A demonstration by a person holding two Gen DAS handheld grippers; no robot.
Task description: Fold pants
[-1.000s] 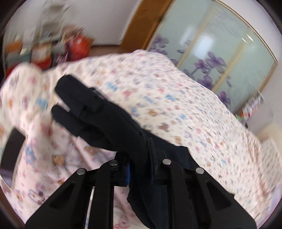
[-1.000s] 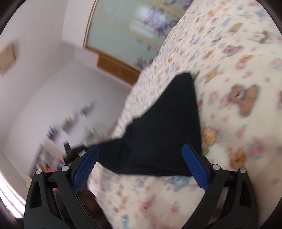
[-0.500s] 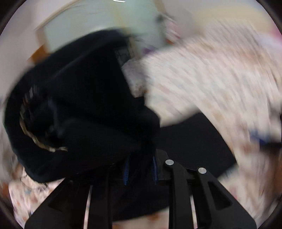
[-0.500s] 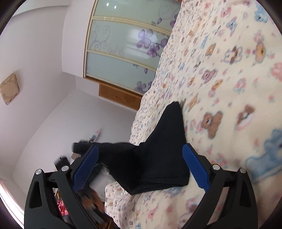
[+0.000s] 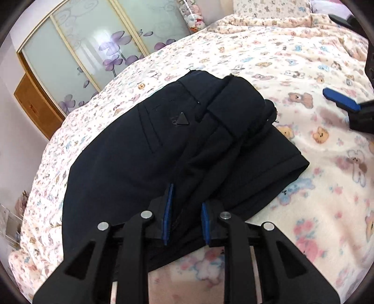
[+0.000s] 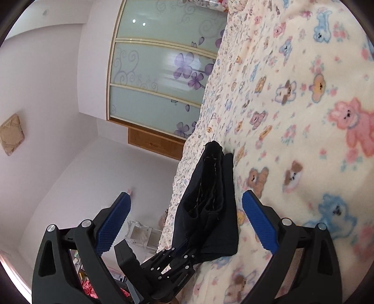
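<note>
The dark navy pants (image 5: 140,152) lie folded on the bed, back pocket up, with a doubled layer (image 5: 243,112) resting on their right part. My left gripper (image 5: 185,210) is at their near edge, its blue pads shut on a bunched fold of the cloth. In the right wrist view the pants (image 6: 210,198) appear edge-on, and the left gripper (image 6: 173,264) grips their near end. My right gripper (image 6: 187,195) is open wide and holds nothing, just off the pants' side; one of its blue pads (image 5: 339,103) shows in the left wrist view.
The bed is covered by a cream fleece blanket (image 5: 315,187) printed with bears. Sliding glass wardrobe doors (image 5: 93,53) with purple flowers and a wooden cabinet (image 5: 35,107) stand beyond the bed. Plush toys (image 5: 194,18) sit by the far corner.
My left gripper swung over and down with the held pant end, laying it onto the rest of the pants. The right gripper stayed open and shifted only slightly.
</note>
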